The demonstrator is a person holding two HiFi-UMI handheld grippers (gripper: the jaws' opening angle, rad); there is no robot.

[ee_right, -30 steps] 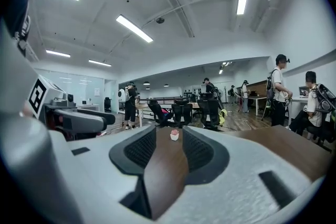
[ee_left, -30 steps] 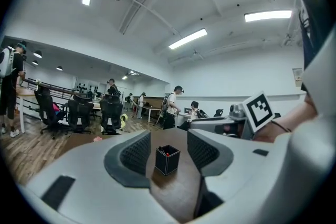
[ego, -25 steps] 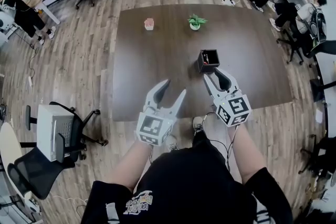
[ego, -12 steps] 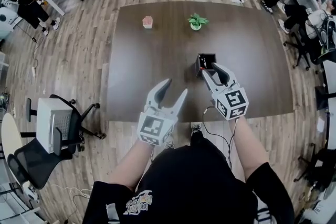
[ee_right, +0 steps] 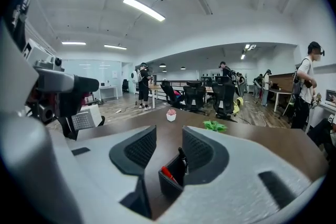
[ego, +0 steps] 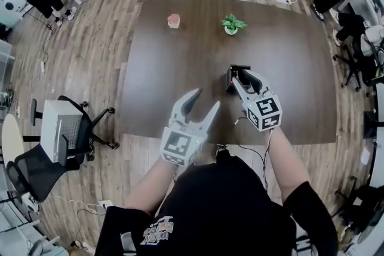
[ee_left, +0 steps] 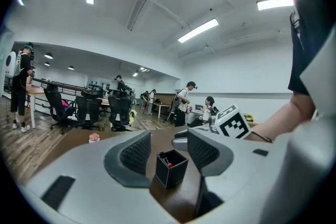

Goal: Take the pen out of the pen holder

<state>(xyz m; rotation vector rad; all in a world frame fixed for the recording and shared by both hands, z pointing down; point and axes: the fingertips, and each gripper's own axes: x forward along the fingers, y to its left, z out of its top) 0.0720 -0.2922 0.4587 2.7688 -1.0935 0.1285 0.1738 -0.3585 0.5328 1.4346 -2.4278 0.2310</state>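
Hiding half the pen holder (ego: 230, 79), right gripper (ego: 241, 74) agape; left gripper (ego: 206, 99) agape too.

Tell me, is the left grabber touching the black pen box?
Apart. The head view shows bare table between the left gripper and the pen holder; its open jaws only frame the holder from afar in the left gripper view.
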